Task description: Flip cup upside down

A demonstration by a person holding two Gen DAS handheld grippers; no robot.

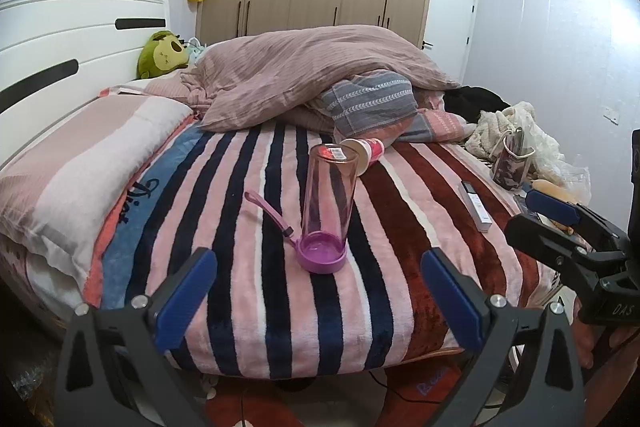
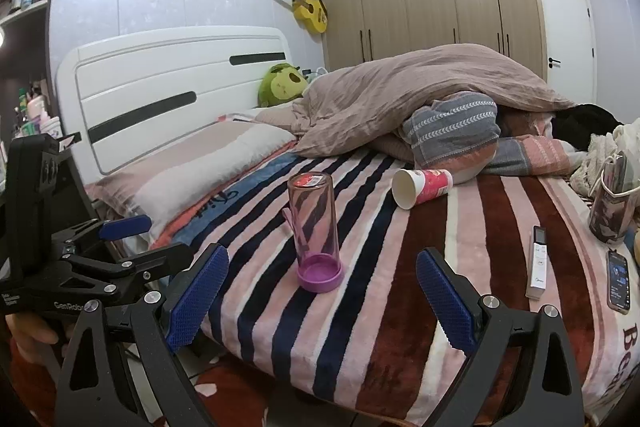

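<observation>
A clear pink cup (image 1: 327, 203) stands on its purple lid on the striped blanket, base up, with a red sticker on top and a purple strap (image 1: 269, 213) trailing left. It also shows in the right wrist view (image 2: 315, 227). My left gripper (image 1: 320, 291) is open and empty, near the bed's front edge, short of the cup. My right gripper (image 2: 322, 301) is open and empty, also short of the cup. The right gripper shows at the right of the left wrist view (image 1: 560, 223), and the left gripper at the left of the right wrist view (image 2: 132, 239).
A red and white paper cup (image 2: 420, 187) lies on its side behind the pink cup. A white remote (image 2: 536, 267) and a phone (image 2: 618, 281) lie at the right. A bag (image 2: 610, 203), a pillow (image 2: 200, 171) and a heaped duvet (image 2: 420, 99) ring the blanket.
</observation>
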